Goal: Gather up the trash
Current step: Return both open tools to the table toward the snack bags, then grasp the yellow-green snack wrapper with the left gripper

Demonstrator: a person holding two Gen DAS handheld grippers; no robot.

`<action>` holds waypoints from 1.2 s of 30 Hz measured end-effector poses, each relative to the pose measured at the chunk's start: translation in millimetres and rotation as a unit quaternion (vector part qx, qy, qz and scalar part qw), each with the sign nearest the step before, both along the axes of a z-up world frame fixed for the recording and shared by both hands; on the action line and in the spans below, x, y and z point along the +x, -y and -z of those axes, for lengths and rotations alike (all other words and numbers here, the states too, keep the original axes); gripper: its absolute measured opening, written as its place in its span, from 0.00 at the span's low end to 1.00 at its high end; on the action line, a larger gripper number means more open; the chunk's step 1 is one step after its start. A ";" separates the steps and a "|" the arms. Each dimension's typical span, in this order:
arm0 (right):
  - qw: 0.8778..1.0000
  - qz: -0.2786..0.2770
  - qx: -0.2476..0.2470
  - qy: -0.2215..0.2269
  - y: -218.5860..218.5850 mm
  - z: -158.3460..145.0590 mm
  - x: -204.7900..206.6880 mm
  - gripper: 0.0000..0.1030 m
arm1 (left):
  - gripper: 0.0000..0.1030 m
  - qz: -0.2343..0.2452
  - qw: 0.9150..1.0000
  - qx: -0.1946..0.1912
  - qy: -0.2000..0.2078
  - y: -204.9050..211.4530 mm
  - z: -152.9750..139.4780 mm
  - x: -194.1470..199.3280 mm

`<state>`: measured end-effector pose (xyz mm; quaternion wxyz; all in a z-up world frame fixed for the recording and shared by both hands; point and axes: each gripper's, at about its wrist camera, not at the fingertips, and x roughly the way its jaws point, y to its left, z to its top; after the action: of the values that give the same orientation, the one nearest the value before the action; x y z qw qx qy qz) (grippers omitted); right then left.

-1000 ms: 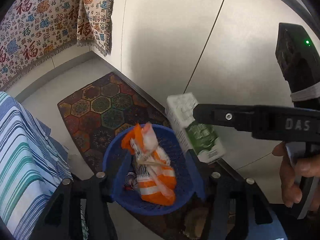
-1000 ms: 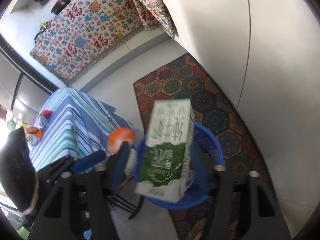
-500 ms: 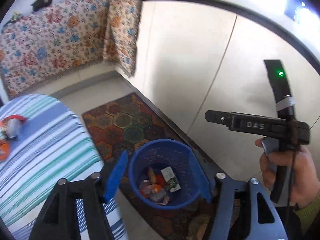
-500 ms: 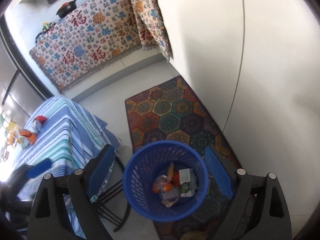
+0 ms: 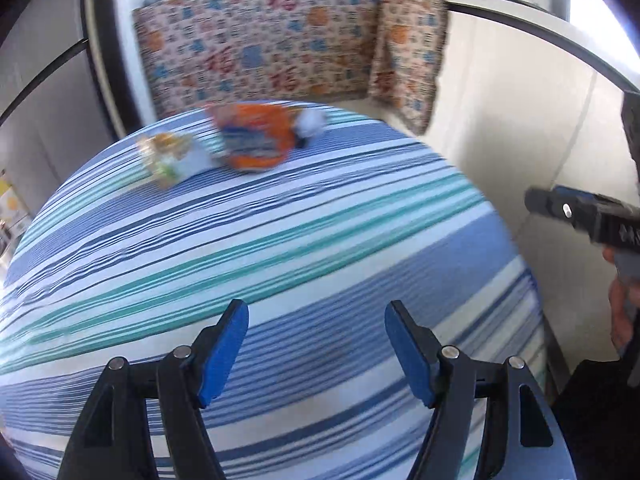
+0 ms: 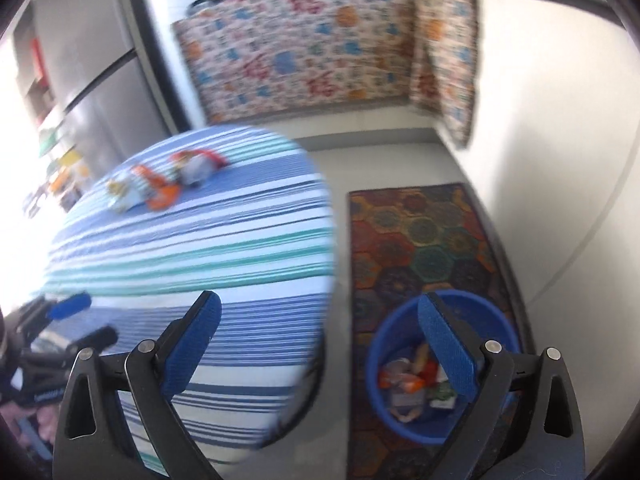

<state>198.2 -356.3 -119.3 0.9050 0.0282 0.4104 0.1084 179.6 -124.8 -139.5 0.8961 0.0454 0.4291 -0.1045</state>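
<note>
My left gripper [image 5: 316, 312] hangs over the near part of the striped round table [image 5: 280, 240], jaws opening with nothing between them. At the table's far side lie an orange snack bag [image 5: 254, 140], a pale wrapper [image 5: 170, 156] and a small white piece [image 5: 312, 122], all blurred. My right gripper [image 6: 320, 312] is opening wide and empty, between the table's edge [image 6: 280, 280] and the blue bin [image 6: 384, 360] on the floor. The bin holds several pieces of trash [image 6: 416, 384]. The same trash pile [image 6: 160, 184] shows on the table in the right wrist view.
A patterned rug [image 6: 420, 240] lies under the bin beside white cabinet fronts [image 6: 540, 160]. A printed cloth [image 5: 260, 52] drapes the counter behind the table. A grey fridge [image 6: 92, 80] stands at the left. A hand [image 5: 622, 312] holds the other gripper at the right edge.
The orange bag and the green carton left the jaws and now lie in the bin. Both grippers opened and swung from above the bin toward the table.
</note>
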 end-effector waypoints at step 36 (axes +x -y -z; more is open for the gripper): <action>0.995 -0.052 -0.070 -0.037 -142.3 45.9 58.2 1.00 | 0.56 -0.047 0.997 -0.054 0.013 -102.9 -3.5 169.1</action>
<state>256.3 -214.0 -165.3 0.8820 -0.0530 0.4511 0.1253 348.7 -21.8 -136.1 0.9065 -0.0222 0.4131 -0.0846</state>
